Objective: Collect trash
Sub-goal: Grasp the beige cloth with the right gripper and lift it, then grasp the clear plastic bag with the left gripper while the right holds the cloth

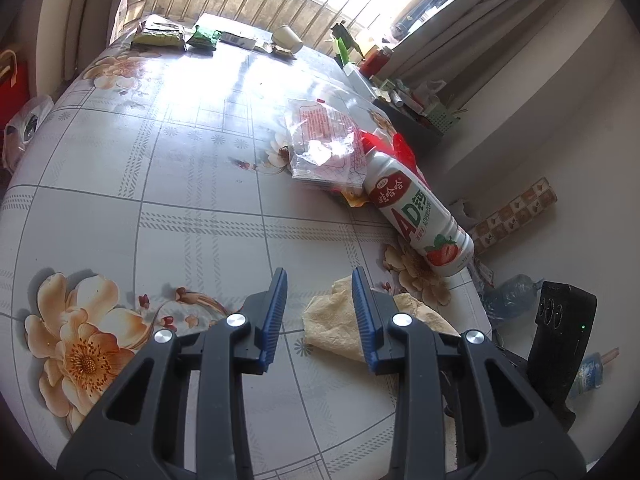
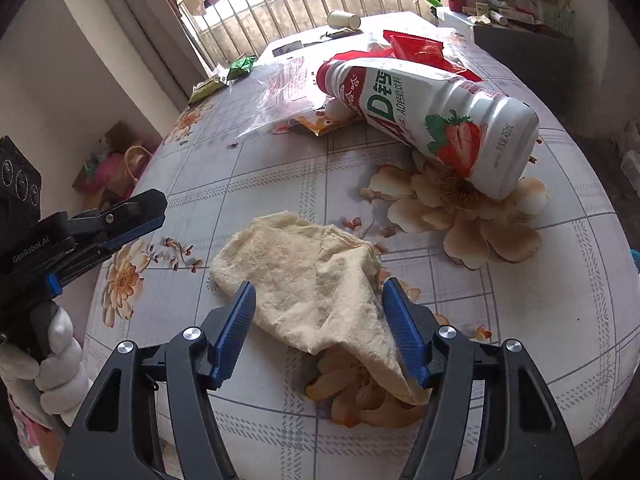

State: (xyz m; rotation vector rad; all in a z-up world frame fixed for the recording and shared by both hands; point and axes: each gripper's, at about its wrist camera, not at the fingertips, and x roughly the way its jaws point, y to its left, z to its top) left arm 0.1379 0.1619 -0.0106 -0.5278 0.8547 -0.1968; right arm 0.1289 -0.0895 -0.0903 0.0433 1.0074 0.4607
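Trash lies scattered on the counter [image 2: 248, 168], which wears a grey-checked cloth printed with tan flowers. Nearest is a crumpled beige paper napkin [image 2: 316, 276], lying flat on the cloth. The right hand-held gripper [image 2: 319, 304] straddles its near end with blue pads spread wide on either side; the pads do not press on it, so the grip is released. From the left wrist view the same napkin [image 1: 336, 328] shows just beyond the left hand-held gripper [image 1: 319, 284], whose jaws stand partly apart with nothing between them; its right pad hides part of the napkin. A hand in a white glove [image 2: 56, 364] carries that left tool, seen at the left edge of the right wrist view.

Beyond the napkin a white drink bottle [image 2: 432, 116] with a strawberry on its label lies on its side, base toward the camera over a printed flower; whether anything is in it cannot be told. Its neck rests among a clear plastic bag [image 2: 284, 92] with red print and a red wrapper [image 2: 420, 50]. At the far edge, near the barred window, a paper cup [image 2: 344, 20] lies on its side, with green packets [image 1: 204, 38] beside it. On the floor left of the counter sits a plastic bag [image 1: 24, 128], its contents unclear.
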